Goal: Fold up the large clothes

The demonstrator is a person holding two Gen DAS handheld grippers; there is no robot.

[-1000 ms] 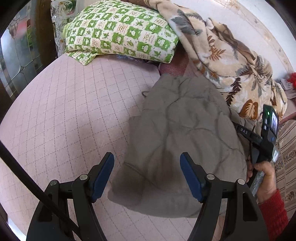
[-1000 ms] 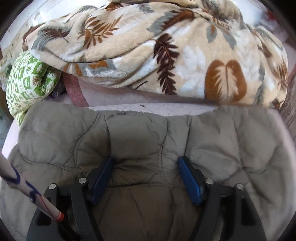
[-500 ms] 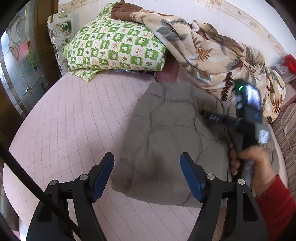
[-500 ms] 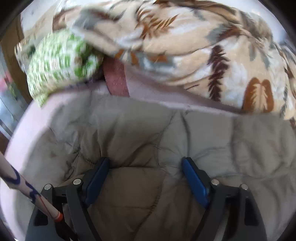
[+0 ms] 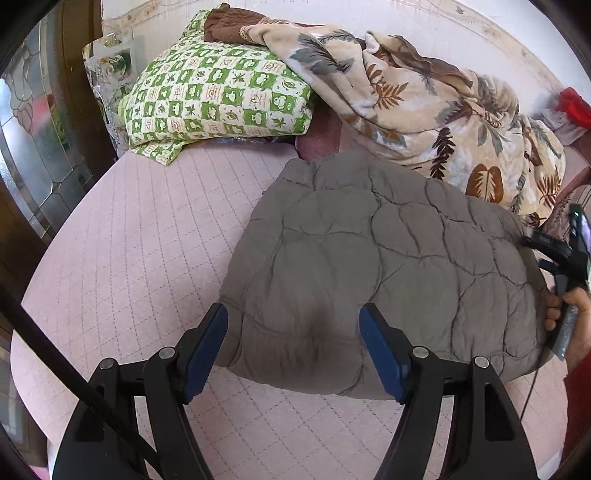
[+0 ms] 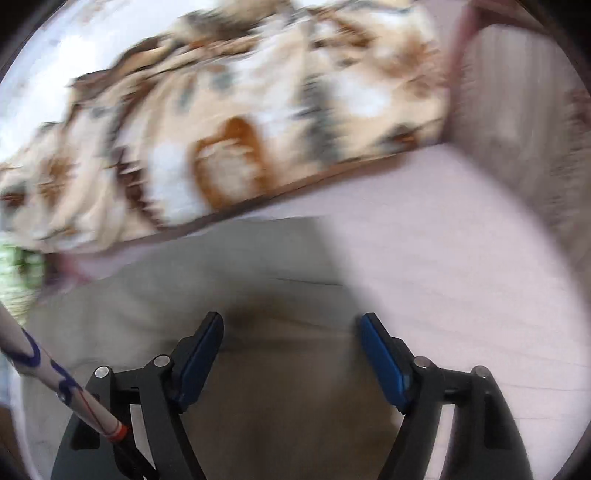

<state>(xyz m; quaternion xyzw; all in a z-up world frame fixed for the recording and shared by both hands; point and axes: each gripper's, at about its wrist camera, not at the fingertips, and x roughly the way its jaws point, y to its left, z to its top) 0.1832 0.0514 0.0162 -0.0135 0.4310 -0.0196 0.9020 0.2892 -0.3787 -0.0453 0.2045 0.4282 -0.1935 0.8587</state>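
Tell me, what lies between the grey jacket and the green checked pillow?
Bare pink quilted bedcover separates the grey jacket from the green checked pillow, as the left wrist view shows.

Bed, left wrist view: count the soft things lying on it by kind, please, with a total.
Grey quilted garment: 1
Green checked pillow: 1
Leaf-print blanket: 1
Brown cloth: 1
Total: 4

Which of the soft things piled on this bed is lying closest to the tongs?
The grey quilted jacket, folded flat right in front of the left tongs. The green checked pillow and leaf-print blanket lie farther back.
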